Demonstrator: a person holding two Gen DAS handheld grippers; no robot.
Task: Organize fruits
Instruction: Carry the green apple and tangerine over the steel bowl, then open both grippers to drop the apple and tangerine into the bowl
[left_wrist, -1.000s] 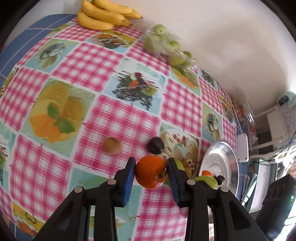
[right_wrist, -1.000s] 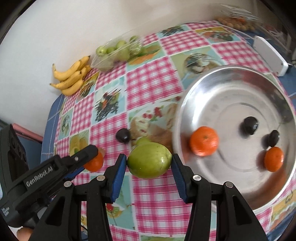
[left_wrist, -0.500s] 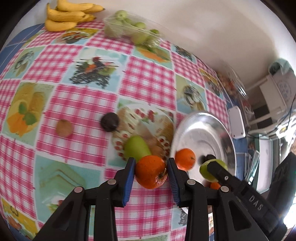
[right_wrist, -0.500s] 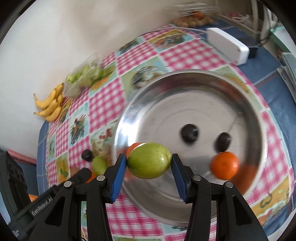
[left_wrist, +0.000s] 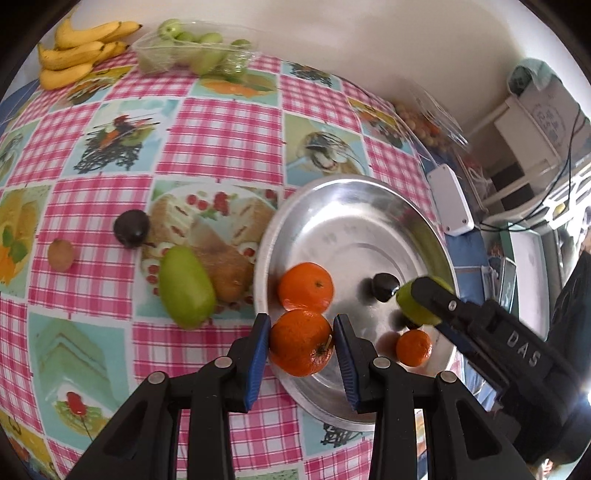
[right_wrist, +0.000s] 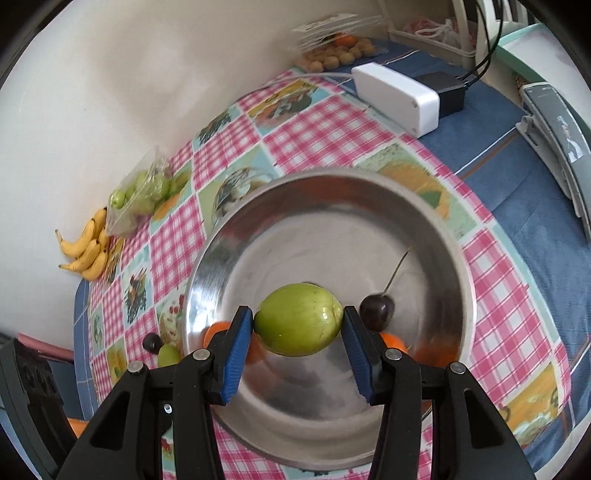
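White raised letters "DAS" on the black right gripper (left_wrist: 424, 295) body, at four o'clock, left wrist view.

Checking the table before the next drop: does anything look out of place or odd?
Nothing is spilled or damaged. Three fruits lie loose on the tablecloth, outside the metal bowl: a green fruit, a dark plum and a small brown fruit.
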